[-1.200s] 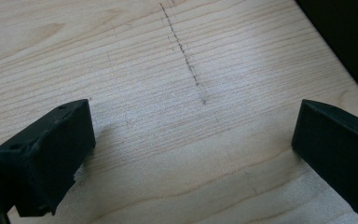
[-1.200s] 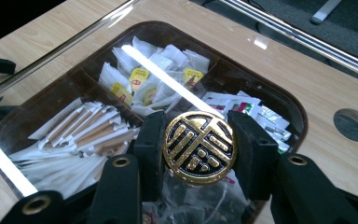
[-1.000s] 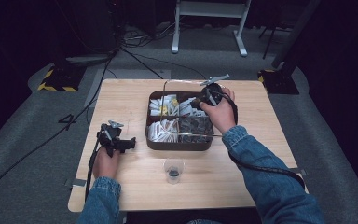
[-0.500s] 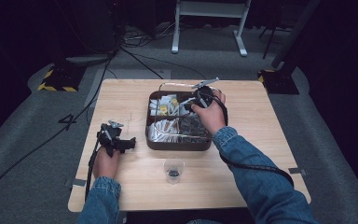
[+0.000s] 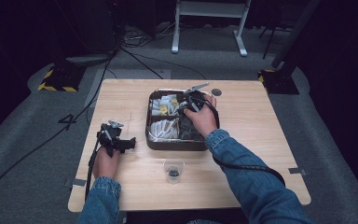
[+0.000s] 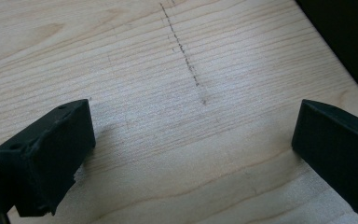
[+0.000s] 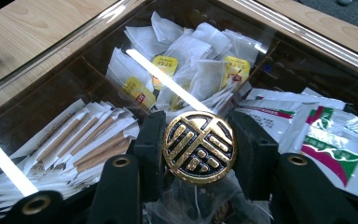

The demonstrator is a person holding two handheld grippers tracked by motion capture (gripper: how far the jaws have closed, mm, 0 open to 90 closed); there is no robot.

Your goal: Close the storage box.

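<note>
Worktop (image 5: 261, 140): right hand-held gripper (image 7: 199, 135) clamps gold lid knob (image 7: 199, 147) on tea box (image 5: 154, 140).
Left hand-held gripper (image 6: 191, 140) open, idle. Next: probably lift lid straight up.

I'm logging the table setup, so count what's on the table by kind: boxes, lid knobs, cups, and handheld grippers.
Compartment box with glass lid: 1
Gold knob on the lid: 1
Clear plastic cup: 1
Grippers: 2, the left gripper resting open on the table, the right gripper with its jaws closed on the knob
Total: 5
</note>
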